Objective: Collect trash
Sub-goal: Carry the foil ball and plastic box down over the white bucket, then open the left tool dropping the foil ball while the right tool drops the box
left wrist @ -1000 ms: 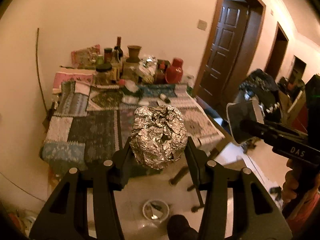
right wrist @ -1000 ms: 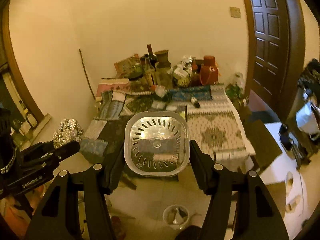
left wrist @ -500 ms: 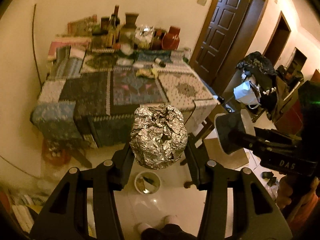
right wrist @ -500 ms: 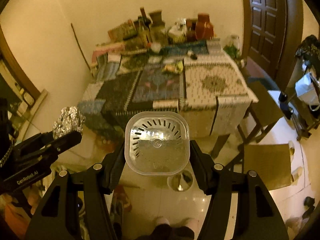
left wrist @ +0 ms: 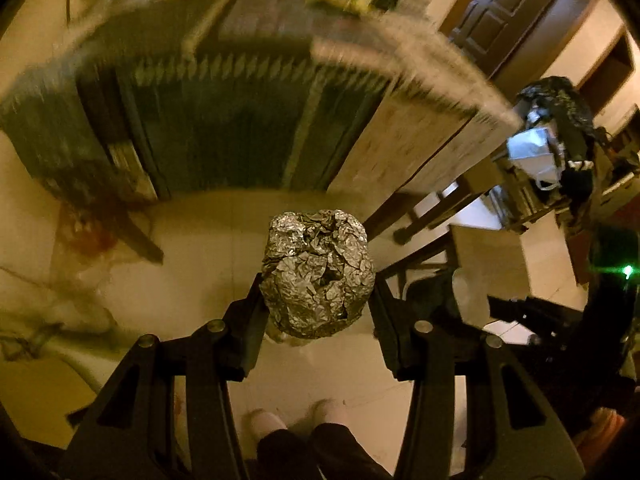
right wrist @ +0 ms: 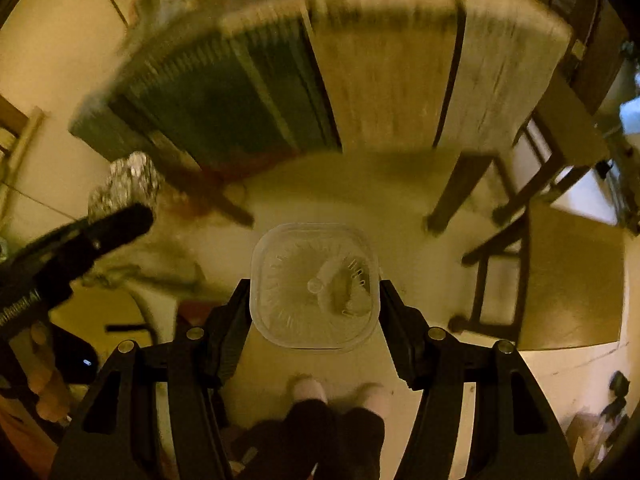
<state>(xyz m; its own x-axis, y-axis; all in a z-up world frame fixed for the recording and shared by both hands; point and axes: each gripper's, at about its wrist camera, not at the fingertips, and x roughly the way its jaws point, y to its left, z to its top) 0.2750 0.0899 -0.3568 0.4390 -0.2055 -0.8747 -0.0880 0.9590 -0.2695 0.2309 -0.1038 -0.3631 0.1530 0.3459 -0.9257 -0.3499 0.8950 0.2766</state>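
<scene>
Both grippers have dropped from table height toward the pale floor, tilting steeply downward. Left wrist view: the left gripper (left wrist: 318,294) clamps a crumpled foil ball (left wrist: 318,274) above the person's feet (left wrist: 296,420), with the cloth-covered table (left wrist: 240,120) blurred beyond. Right wrist view: the right gripper (right wrist: 314,298) pinches a clear plastic container (right wrist: 314,286) over the floor (right wrist: 340,200).

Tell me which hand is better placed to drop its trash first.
Right, probably. Seen through the clear square plastic container in the right gripper, a small round bin seems to sit directly below. The left gripper holds the crumpled silver foil ball, which blocks the view beneath.
</scene>
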